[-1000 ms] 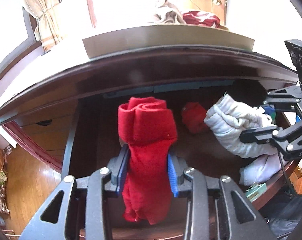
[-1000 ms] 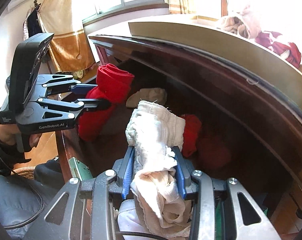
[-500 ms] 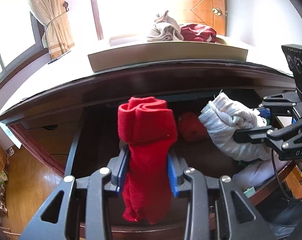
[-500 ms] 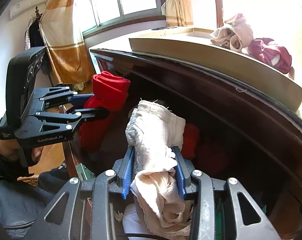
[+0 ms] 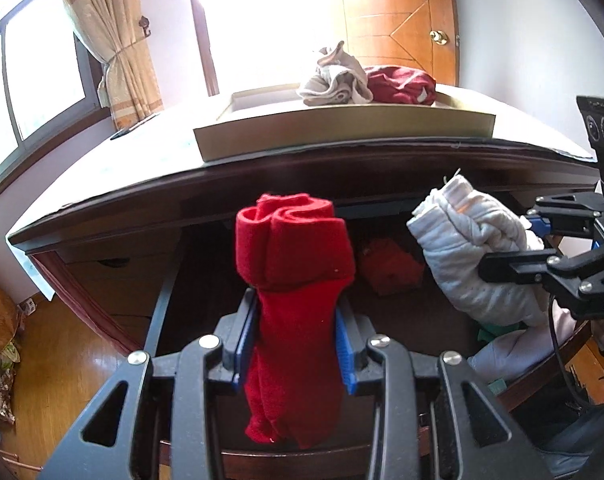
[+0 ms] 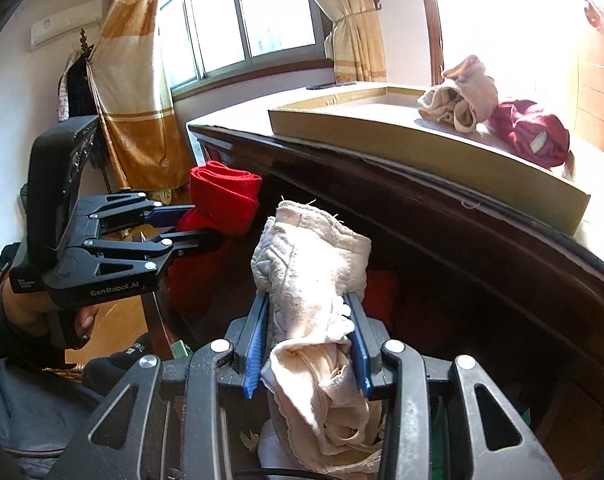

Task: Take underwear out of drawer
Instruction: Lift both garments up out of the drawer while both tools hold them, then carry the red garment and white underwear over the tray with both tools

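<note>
Left gripper [image 5: 298, 344] clamped on red underwear [image 5: 294, 264], right gripper [image 6: 307, 344] on white underwear [image 6: 309, 256]; held above drawer [image 5: 381, 308] for tray [image 5: 341, 136] on bench.

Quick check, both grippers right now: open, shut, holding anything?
Left gripper: shut on the red underwear.
Right gripper: shut on the cream underwear.

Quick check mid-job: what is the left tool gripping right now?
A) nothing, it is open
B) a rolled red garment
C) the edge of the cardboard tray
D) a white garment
B: the left tool is shut on the rolled red garment, whose roll stands up above the blue pads; the white garment is clamped in the right tool instead.
</note>
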Motion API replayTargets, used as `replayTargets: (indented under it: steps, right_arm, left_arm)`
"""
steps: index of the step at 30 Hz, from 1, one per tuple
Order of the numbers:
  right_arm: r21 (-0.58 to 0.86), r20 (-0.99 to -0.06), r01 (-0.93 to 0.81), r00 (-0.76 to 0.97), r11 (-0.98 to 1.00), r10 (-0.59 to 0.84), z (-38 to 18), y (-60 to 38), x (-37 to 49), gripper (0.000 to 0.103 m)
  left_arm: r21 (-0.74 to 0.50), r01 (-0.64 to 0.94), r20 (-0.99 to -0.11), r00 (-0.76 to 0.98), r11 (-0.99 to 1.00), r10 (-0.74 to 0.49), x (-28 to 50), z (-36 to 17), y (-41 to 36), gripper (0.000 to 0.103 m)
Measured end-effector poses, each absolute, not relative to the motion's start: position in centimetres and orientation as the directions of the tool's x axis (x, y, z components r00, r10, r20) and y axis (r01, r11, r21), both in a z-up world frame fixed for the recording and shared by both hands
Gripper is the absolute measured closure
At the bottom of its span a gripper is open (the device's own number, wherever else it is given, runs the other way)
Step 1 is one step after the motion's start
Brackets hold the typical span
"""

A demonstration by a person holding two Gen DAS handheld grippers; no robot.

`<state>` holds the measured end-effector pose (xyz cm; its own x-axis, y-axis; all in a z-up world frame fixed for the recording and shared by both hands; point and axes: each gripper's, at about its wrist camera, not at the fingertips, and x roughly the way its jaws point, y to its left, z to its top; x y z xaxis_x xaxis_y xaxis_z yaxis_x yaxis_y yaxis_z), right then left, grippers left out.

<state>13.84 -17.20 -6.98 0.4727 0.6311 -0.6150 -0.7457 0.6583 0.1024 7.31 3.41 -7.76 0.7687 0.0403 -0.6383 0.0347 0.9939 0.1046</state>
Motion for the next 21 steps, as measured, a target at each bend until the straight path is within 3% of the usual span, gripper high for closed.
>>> replayTargets:
  steps: [21]
  right_arm:
    - [0.143,-0.5,-0.756,0.502,0.639,0.706,-5.2,-17.9,12.7,0.064]
  left_arm:
    - [0.13,-0.003,-0.572,0.817,0.992,0.077,6.4,-6.3,3.4,0.069]
